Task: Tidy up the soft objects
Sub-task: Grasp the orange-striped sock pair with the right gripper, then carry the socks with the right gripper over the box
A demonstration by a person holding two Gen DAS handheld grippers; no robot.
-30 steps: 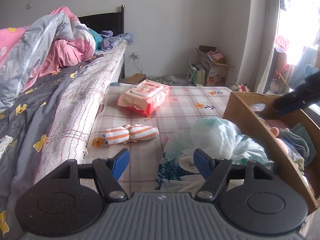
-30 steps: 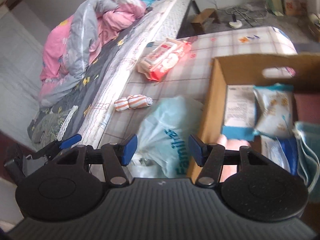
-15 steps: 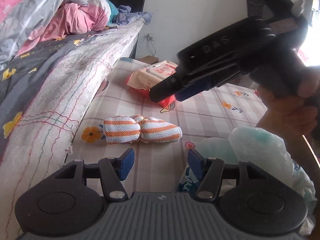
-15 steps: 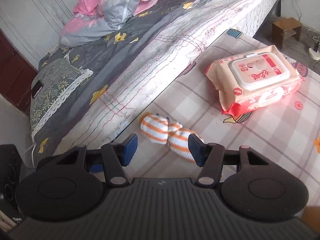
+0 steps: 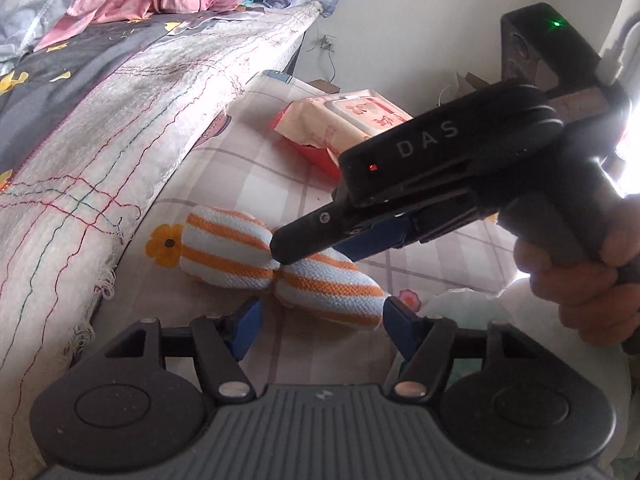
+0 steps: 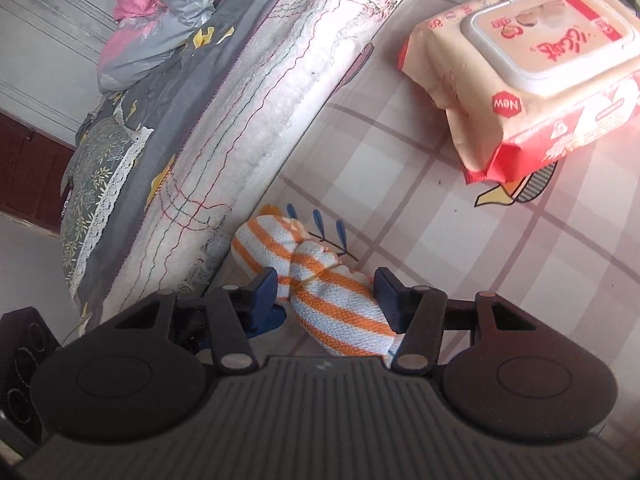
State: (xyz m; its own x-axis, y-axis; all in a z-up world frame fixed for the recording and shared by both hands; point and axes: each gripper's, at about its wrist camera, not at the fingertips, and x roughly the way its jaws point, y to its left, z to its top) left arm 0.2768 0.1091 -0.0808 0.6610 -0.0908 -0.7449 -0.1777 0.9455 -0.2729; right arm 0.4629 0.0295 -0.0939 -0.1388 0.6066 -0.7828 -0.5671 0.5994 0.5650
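An orange-and-white striped sock bundle (image 5: 256, 258) lies on the checked cloth beside the mattress edge; it also shows in the right wrist view (image 6: 320, 292). My left gripper (image 5: 322, 326) is open, just short of the bundle's near end. My right gripper (image 6: 326, 292) is open, its fingers on either side of the bundle's middle. In the left wrist view the right gripper's black body (image 5: 440, 168) comes down from the right, its fingertips (image 5: 288, 248) touching the bundle's middle.
A pink pack of wet wipes (image 6: 532, 64) lies farther along the checked cloth (image 6: 460, 264). The mattress (image 5: 120, 128) with its grey sheet and piled pink quilts rises on the left. A pale plastic bag (image 5: 472, 308) lies at the right.
Both grippers have closed in on the sock bundle. The right gripper has come down so its open fingers now straddle the bundle. The cardboard box has left both views.
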